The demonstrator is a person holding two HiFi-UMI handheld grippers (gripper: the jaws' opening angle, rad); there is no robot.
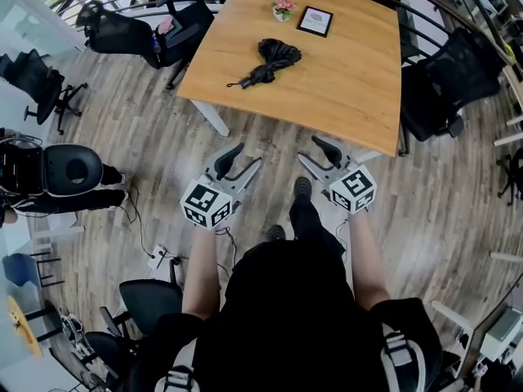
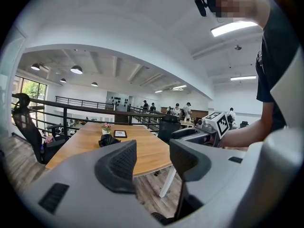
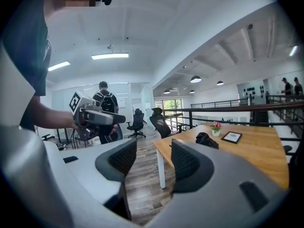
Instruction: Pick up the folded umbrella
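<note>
Head view alone shows the folded umbrella (image 1: 276, 55) whole; left gripper (image 1: 247, 155) and right gripper (image 1: 309, 149) jaws stand apart, empty.

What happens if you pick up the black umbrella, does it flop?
Probably partly: the umbrella looks loosely bunched, so fabric may sag. Its thin end sticks out straight, so a stiff shaft likely runs inside.

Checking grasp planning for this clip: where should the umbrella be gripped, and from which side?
Probably the umbrella's slim end, from above over the table's near edge. It lies flat and diagonal, slim end toward the person, while the canopy looks loosely bunched and wide.
</note>
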